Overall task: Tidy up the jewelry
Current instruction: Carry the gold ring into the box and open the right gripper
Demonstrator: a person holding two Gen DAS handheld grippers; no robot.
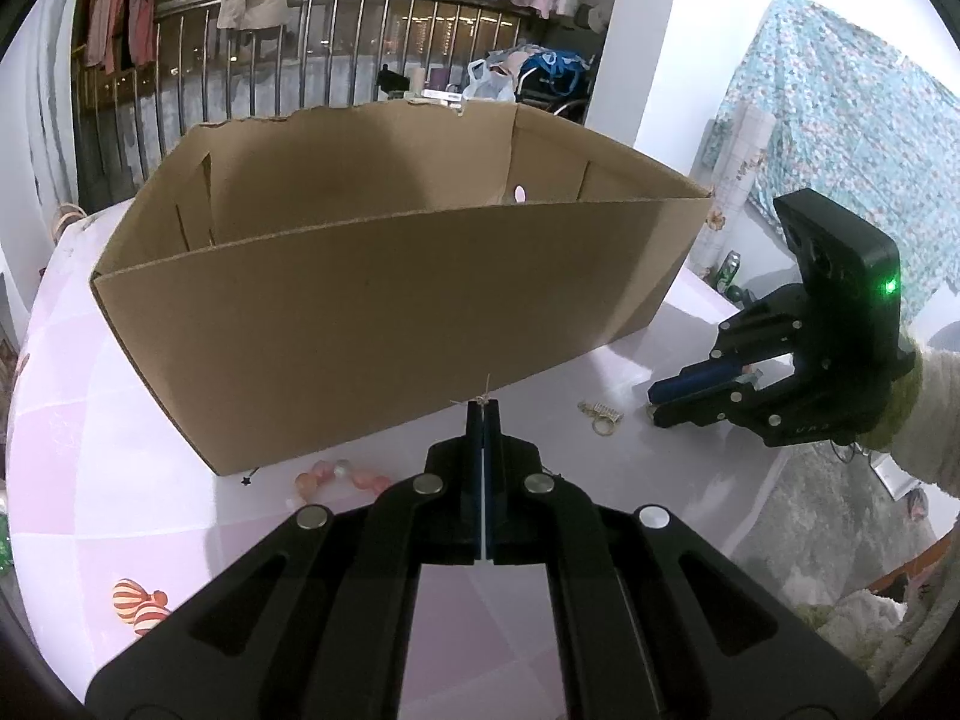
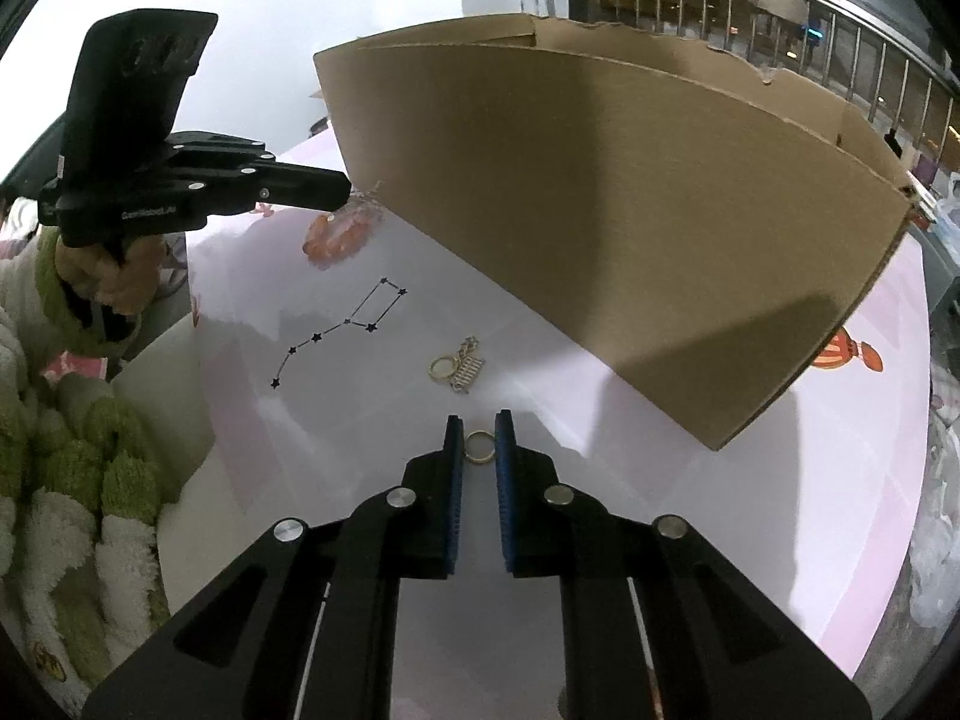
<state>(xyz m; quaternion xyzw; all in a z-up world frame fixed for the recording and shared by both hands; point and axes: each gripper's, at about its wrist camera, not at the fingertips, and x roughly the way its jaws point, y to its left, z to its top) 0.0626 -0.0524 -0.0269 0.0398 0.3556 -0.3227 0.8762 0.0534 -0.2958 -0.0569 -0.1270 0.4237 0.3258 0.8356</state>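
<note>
**Right gripper straddling gold ring, left already holding a piece**

I'm running the right gripper [image 2: 479, 420] low over the table [image 2: 600, 480]. Its jaws are spread, and the gold ring [image 2: 479, 447] is lying flat between the blue pads [image 2: 457, 480], near the tips. It doesn't look pinched yet; I can't tell if either pad is touching it. A flat round band has no long axis, so closing straight in should do. Right is clearly the nearer gripper.

The ring is small, plain and shiny. Judging by that, it may skid on the glossy top.

The left gripper [image 1: 483, 411] is clenched on a thin gold trinket [image 1: 480, 399] sticking out at the tips, hovering in front of the cardboard box [image 1: 390, 312] wall.

Also on the table: a key-ring charm [image 2: 459, 363] at 12 o'clock from the right tips, a pink bead bracelet [image 2: 336, 234] at 11 o'clock. The box is running from 12 to 2 o'clock.
</note>
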